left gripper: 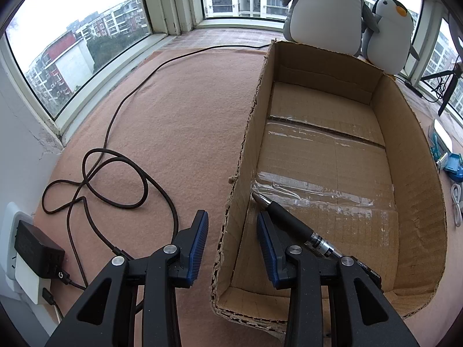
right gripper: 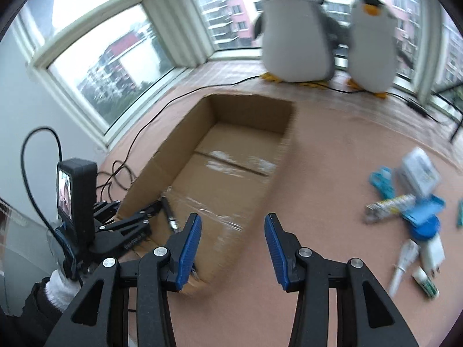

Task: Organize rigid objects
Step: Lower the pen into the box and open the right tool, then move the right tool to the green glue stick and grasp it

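Cardboard is the weak point here: the left gripper [left gripper: 233,245] has its jaws apart astride the ragged near wall of the box [left gripper: 416,173]. They grip nothing, with one finger outside and one inside. Pulling that hand sideways instead of lifting it clear would likely drag or tip the box. It could also knock the pen [left gripper: 289,219], which lies on the box floor right against the inner finger.

The right gripper [right gripper: 233,222] hangs over the pink cloth at the box's near corner, jaws open and empty. The remaining things sit well off to its right in a loose heap: blue scissors [right gripper: 382,182], a printed tube [right gripper: 390,204], a white plug [right gripper: 432,253] and more. Several overlap, so closing on one may shift or carry a neighbour.

The pen is black with a rubbery grip, a clear barrel and a metal tip. It looks slim, hard and prone to rolling.
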{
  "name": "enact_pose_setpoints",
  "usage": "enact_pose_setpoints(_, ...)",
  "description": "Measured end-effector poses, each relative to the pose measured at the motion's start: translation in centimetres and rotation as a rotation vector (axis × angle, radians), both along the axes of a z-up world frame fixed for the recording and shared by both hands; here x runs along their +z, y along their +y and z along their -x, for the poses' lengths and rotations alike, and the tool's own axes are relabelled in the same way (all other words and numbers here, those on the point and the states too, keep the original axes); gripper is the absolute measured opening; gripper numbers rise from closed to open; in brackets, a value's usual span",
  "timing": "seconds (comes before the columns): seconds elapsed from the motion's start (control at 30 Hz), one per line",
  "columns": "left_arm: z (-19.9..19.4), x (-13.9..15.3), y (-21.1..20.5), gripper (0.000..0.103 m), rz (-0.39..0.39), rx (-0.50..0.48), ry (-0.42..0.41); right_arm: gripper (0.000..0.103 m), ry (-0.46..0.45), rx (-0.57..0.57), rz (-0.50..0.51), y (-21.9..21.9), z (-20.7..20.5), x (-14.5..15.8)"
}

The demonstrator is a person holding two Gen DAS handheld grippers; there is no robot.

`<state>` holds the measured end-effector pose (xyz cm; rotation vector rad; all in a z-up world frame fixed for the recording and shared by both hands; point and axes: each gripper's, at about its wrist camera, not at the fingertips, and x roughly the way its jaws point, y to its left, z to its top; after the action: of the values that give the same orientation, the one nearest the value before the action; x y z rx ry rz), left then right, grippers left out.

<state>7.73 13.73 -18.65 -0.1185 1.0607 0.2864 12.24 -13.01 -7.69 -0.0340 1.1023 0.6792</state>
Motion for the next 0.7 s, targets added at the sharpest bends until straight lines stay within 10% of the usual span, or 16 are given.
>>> enact_pose_setpoints(0.7,0.1,-0.1,-0.2,0.038,-0.013,-0.003,0.001,0.042,0.047,-0.269,0.176,-21.9,-2.0,-4.2)
